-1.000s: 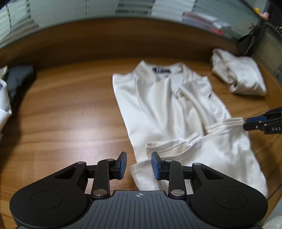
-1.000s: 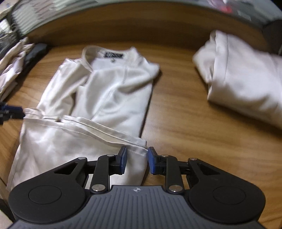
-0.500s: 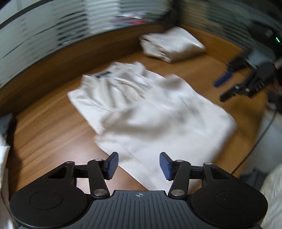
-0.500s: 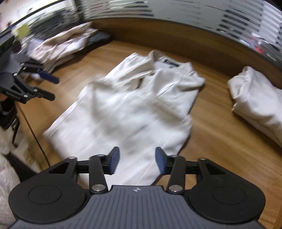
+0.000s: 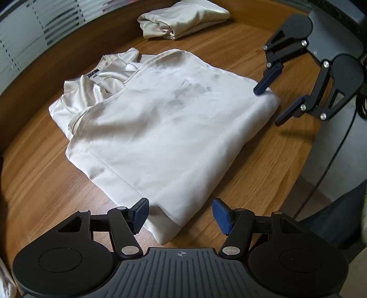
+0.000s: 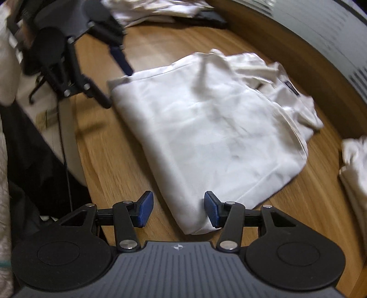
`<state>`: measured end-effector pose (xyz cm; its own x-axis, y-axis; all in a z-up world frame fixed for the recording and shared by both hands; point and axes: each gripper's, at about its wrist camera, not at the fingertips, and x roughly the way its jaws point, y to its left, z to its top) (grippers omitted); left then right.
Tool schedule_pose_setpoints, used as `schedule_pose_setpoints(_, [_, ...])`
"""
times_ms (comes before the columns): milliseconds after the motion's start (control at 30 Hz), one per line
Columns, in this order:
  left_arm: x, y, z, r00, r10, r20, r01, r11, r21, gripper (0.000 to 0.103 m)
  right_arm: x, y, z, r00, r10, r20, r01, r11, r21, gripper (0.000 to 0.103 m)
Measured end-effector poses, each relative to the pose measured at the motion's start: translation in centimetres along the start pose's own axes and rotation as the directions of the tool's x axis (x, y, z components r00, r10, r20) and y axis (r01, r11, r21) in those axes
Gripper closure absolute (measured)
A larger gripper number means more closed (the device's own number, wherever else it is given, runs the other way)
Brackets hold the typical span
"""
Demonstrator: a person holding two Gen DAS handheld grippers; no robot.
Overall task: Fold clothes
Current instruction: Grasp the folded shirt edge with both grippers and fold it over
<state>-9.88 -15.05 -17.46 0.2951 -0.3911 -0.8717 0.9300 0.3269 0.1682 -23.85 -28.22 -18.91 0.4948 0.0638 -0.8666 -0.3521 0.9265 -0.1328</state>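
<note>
A white shirt point(image 5: 165, 119) lies folded in half on the wooden table point(image 5: 45, 172), its collar and label at the far end. My left gripper point(image 5: 181, 213) is over one near corner of the folded edge. Its jaws are opening, the corner lies between them and the pads do not press it. My right gripper point(image 6: 178, 212) stands open over the other corner of the shirt point(image 6: 218, 128), with cloth against its right pad. Each wrist view shows the opposite gripper open at the far corner: the right gripper point(image 5: 269, 106) and the left gripper point(image 6: 118, 88).
A folded white garment point(image 5: 183, 18) lies beyond the shirt and shows again at the edge point(image 6: 355, 165). More pale clothes point(image 6: 149, 11) and a dark garment point(image 6: 206, 17) are piled at the other end. The table's edge and a hanging cable point(image 5: 332, 160) run close by the grippers.
Both grippers have opened wider, rolled and swung apart from the hem to the two corners of the folded edge. The shirt lies still, folded in half.
</note>
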Motion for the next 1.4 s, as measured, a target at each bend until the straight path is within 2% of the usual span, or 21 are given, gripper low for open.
schedule_pose_setpoints(100, [0.3, 0.0, -0.7, 0.999, 0.035, -0.007, -0.035, 0.999, 0.004, 0.041, 0.4, 0.1, -0.7, 1.0, -0.016, 0.0, 0.016, 0.997, -0.078, 0.049])
schedule_pose_setpoints(133, [0.3, 0.1, -1.0, 0.999, 0.038, -0.01, -0.038, 0.999, -0.001, 0.044, 0.5, 0.2, -0.9, 1.0, -0.021, -0.001, 0.021, 0.995, -0.1, 0.05])
schedule_pose_setpoints(233, [0.6, 0.6, -1.5, 0.998, 0.055, -0.014, -0.055, 0.998, -0.008, 0.065, 0.6, 0.0, -1.6, 0.999, -0.034, 0.003, 0.034, 0.987, -0.158, 0.061])
schedule_pose_setpoints(300, [0.8, 1.0, -1.5, 0.999, 0.037, -0.001, -0.037, 0.998, -0.044, 0.075, 0.5, -0.3, -1.8, 0.999, -0.035, 0.01, 0.036, 0.982, -0.183, 0.067])
schedule_pose_setpoints(333, [0.8, 1.2, -1.5, 1.0, 0.028, 0.006, -0.028, 0.998, -0.061, 0.083, 0.4, -0.5, -1.8, 1.0, -0.026, 0.016, 0.028, 0.982, -0.185, 0.07])
schedule_pose_setpoints(367, [0.8, 1.3, -1.3, 1.0, 0.026, 0.015, -0.025, 0.997, -0.069, 0.091, 0.3, -0.7, -1.8, 1.0, -0.017, 0.021, 0.021, 0.982, -0.187, 0.08])
schedule_pose_setpoints(433, [0.3, 1.3, -0.9, 0.999, 0.028, 0.036, -0.025, 0.996, -0.085, 0.095, -0.2, -1.1, -1.6, 0.999, -0.001, 0.034, 0.007, 0.982, -0.19, 0.089])
schedule_pose_setpoints(500, [-0.3, 1.5, -0.5, 0.998, 0.031, 0.05, -0.026, 0.995, -0.101, 0.095, -0.7, -1.7, -1.3, 0.999, 0.015, 0.042, -0.008, 0.984, -0.176, 0.093])
schedule_pose_setpoints(700, [-3.1, 2.9, 0.8, 0.996, 0.029, 0.085, -0.014, 0.984, -0.179, 0.095, -3.6, -4.2, -0.6, 0.993, 0.097, 0.073, -0.094, 0.995, -0.044, 0.095])
schedule_pose_setpoints(833, [-4.7, 4.4, 2.5, 0.991, 0.058, 0.123, -0.026, 0.968, -0.248, 0.095, -5.3, -6.2, 0.4, 0.989, 0.096, 0.113, -0.102, 0.994, 0.043, 0.095])
schedule_pose_setpoints(1133, [-4.0, 10.2, 7.1, 0.981, 0.11, 0.159, -0.041, 0.923, -0.383, 0.095, -4.9, -12.4, 4.7, 0.992, -0.015, 0.127, -0.004, 0.988, 0.151, 0.095])
schedule_pose_setpoints(1267, [-2.2, 13.1, 9.1, 0.986, 0.11, 0.126, -0.049, 0.909, -0.413, 0.095, -3.0, -15.4, 6.8, 0.994, -0.052, 0.099, 0.031, 0.979, 0.203, 0.095])
schedule_pose_setpoints(1400, [0.5, 15.2, 10.4, 0.993, 0.101, 0.066, -0.066, 0.913, -0.403, 0.095, 0.0, -18.3, 8.3, 0.997, -0.061, 0.046, 0.048, 0.967, 0.251, 0.095])
